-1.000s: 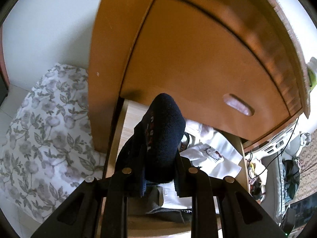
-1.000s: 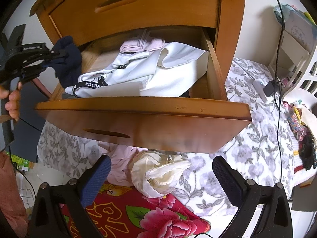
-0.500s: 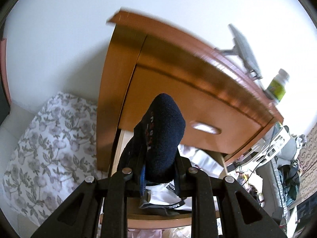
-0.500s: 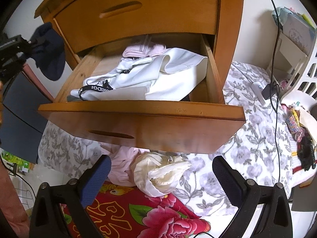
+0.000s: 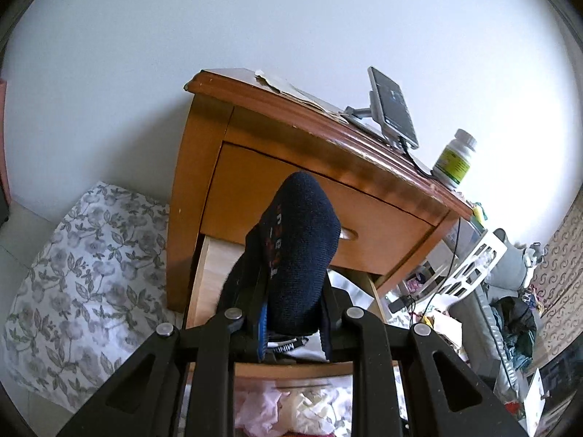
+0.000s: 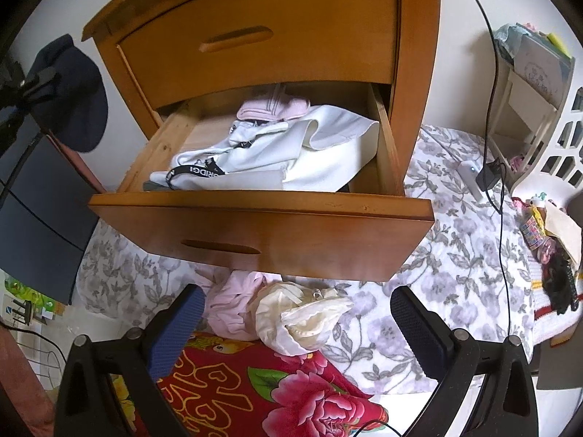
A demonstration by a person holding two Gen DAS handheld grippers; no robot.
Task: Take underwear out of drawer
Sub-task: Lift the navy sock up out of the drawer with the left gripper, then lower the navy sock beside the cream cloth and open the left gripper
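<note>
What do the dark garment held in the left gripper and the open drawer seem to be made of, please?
Navy underwear: apparently knitted fabric, matte, with a fine ribbed texture. Open drawer: seemingly solid wood; the orange-brown front looks glossily varnished with faint grain, and the paler inner sides look unfinished.

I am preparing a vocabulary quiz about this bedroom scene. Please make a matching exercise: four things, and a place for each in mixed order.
Things:
1. navy underwear
2. white garment
3. medicine bottle
4. cream garment

Places:
A. on top of the nightstand
B. in the open drawer
C. on the floral bedding, below the drawer
D. in the left hand-held gripper

Pairs: 1-D, 2-B, 3-A, 4-C
</note>
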